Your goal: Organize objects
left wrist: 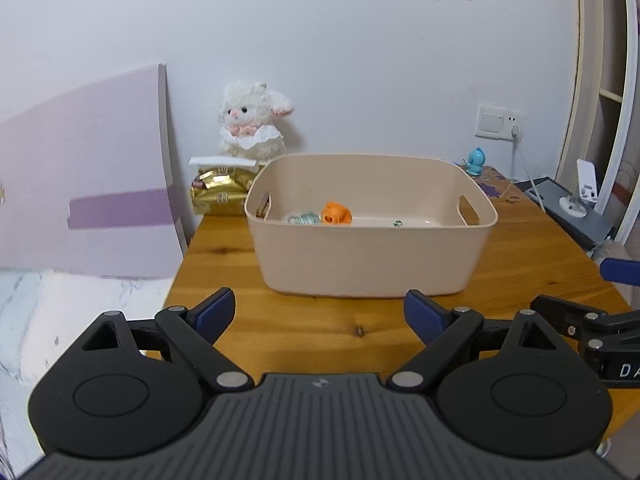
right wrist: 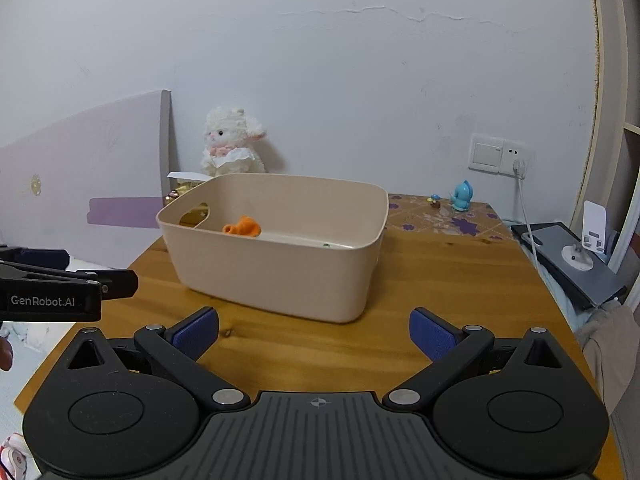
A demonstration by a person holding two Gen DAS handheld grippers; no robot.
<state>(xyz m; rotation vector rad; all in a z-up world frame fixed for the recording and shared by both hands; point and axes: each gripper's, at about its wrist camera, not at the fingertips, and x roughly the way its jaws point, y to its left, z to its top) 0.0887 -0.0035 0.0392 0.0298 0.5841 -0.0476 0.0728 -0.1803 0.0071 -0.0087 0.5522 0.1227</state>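
Note:
A beige plastic bin (left wrist: 372, 256) (right wrist: 276, 276) with handle cut-outs stands on the wooden table (left wrist: 320, 332) (right wrist: 440, 300). Inside it lie an orange toy (left wrist: 337, 213) (right wrist: 242, 227), a small teal-grey item (left wrist: 304, 219) and a tiny green bead (left wrist: 397, 223) (right wrist: 326, 245). My left gripper (left wrist: 320, 312) hovers open in front of the bin with nothing between its blue pads. My right gripper (right wrist: 314, 334) is also open and empty, a little nearer the table's front. Each gripper shows at the edge of the other's view.
Behind the bin sit a white plush lamb (left wrist: 254, 122) (right wrist: 232, 142) and a gold packet (left wrist: 222, 194). A blue figurine (left wrist: 476, 161) (right wrist: 462, 196) stands at the back right on a patterned mat. A lilac board (left wrist: 88, 184) leans at left. A grey device and a white stand (right wrist: 576, 256) lie at right.

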